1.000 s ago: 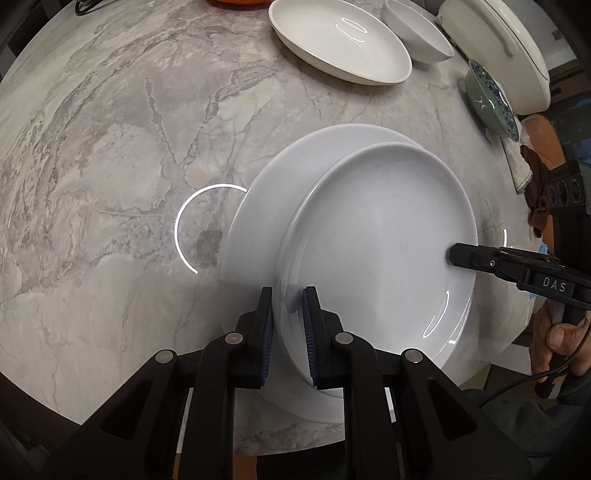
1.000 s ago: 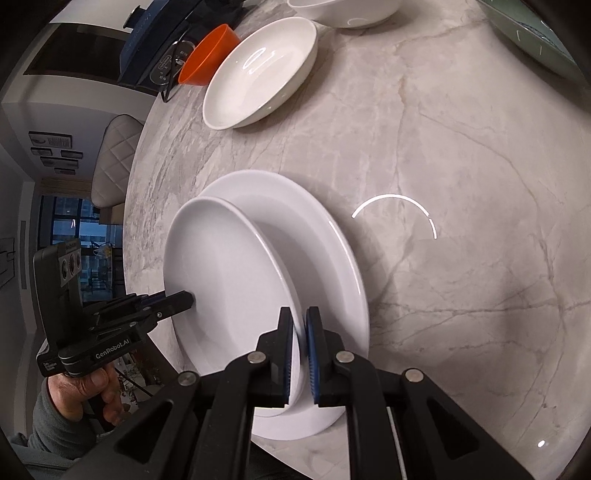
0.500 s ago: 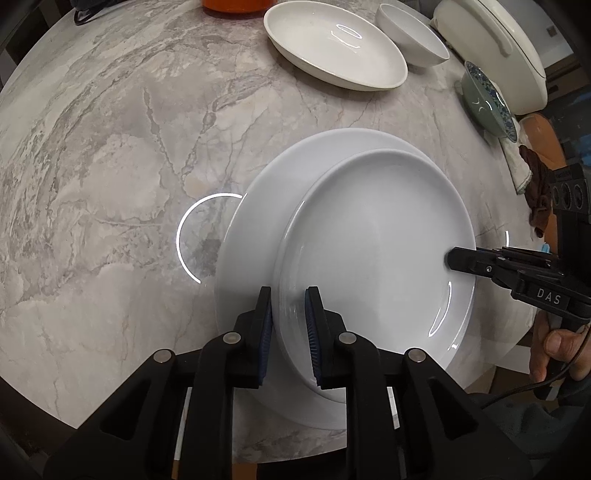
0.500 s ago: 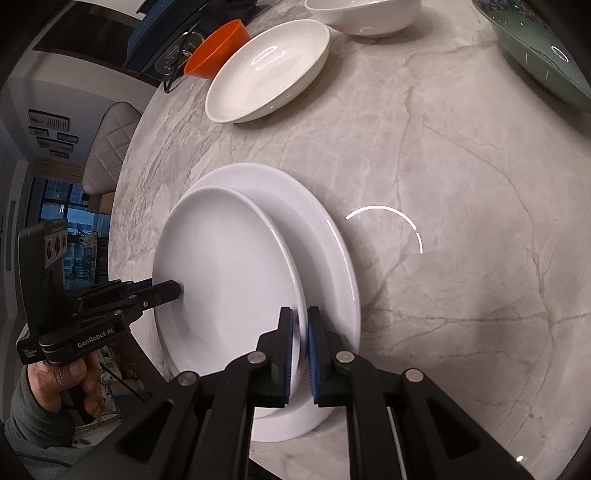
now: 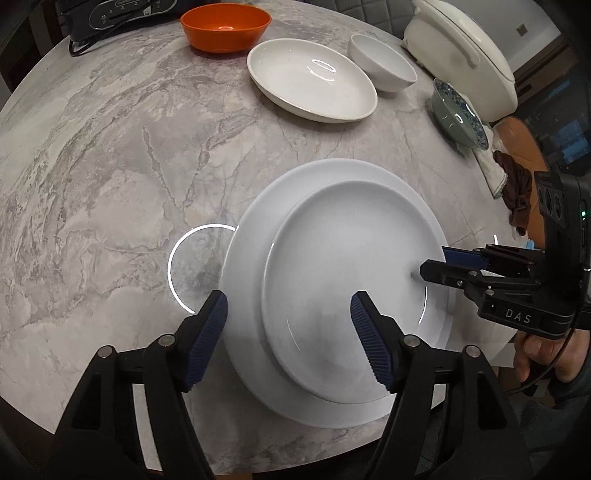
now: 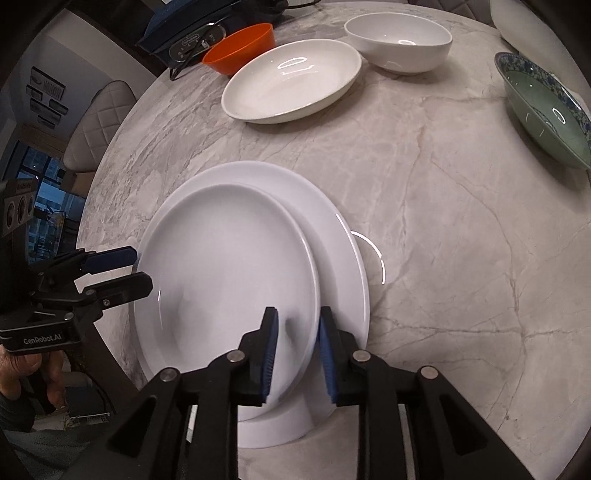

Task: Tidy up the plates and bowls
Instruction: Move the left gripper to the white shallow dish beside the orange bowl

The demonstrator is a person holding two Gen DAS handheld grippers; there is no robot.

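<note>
A smaller white plate point(image 5: 343, 280) point(image 6: 229, 266) lies on a larger white plate point(image 5: 243, 295) point(image 6: 340, 258) near the front edge of the marble table point(image 5: 110, 184). My left gripper point(image 5: 290, 332) hangs over the plates' near rim. Its jaws are opening wide, and neither pad touches the plates. My right gripper point(image 6: 297, 343) is at the opposite rim. Its jaws are opening too, with the smaller plate's edge loose between the pads. Each gripper shows in the other's view: the right gripper point(image 5: 436, 262) and the left gripper point(image 6: 136, 269).
At the back stand a shallow white dish point(image 5: 310, 85), an orange bowl point(image 5: 225, 27), a small white bowl point(image 5: 384, 68), a green patterned bowl point(image 5: 458, 114) and a white lidded pot point(image 5: 461, 51). A dark device point(image 5: 110, 14) sits far left. The table edge is close in front.
Both grippers were shut on the smaller plate's rim and have now let go. The plate has settled on the larger one, and both grippers have drawn back a little.
</note>
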